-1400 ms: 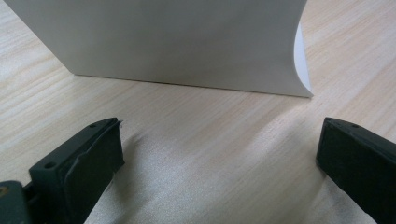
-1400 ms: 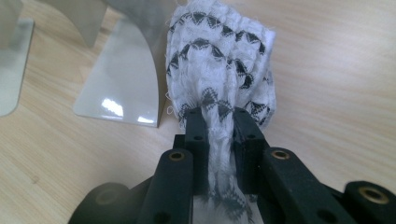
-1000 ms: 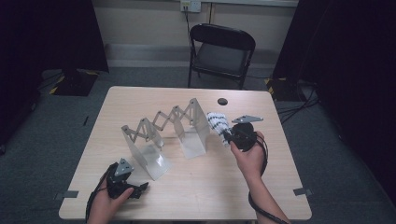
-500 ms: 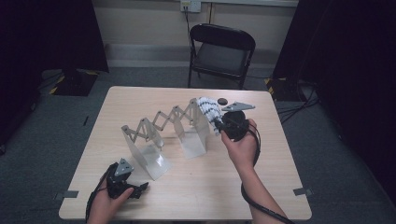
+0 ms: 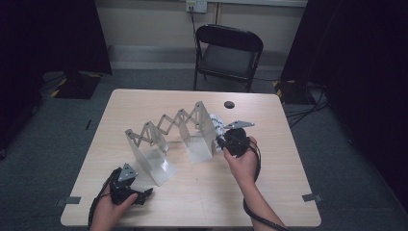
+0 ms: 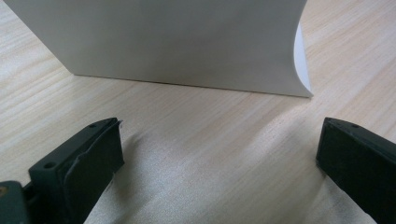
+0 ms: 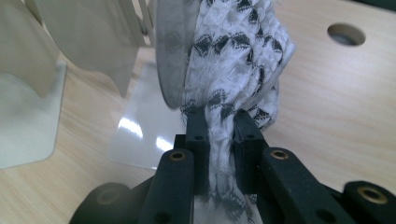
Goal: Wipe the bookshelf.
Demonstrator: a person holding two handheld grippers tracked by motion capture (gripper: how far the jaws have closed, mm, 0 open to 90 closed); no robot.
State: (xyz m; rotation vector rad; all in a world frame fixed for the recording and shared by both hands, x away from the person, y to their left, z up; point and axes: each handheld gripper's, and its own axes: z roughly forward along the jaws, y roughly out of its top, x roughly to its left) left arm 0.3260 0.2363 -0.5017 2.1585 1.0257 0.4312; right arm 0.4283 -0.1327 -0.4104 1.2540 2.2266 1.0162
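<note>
right claw (image 7: 219, 122) moved rackward | one cloth (image 7: 233, 60) pinched | panels: seemingly two (image 5: 199, 137)

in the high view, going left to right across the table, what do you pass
left tool → near white stand → far white stand → patterned cloth → right tool → round hole in the table

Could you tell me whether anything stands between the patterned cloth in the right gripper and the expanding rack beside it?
Nothing visible does: the cloth, clamped in the right gripper, already lies against the rack's end panel.
</note>
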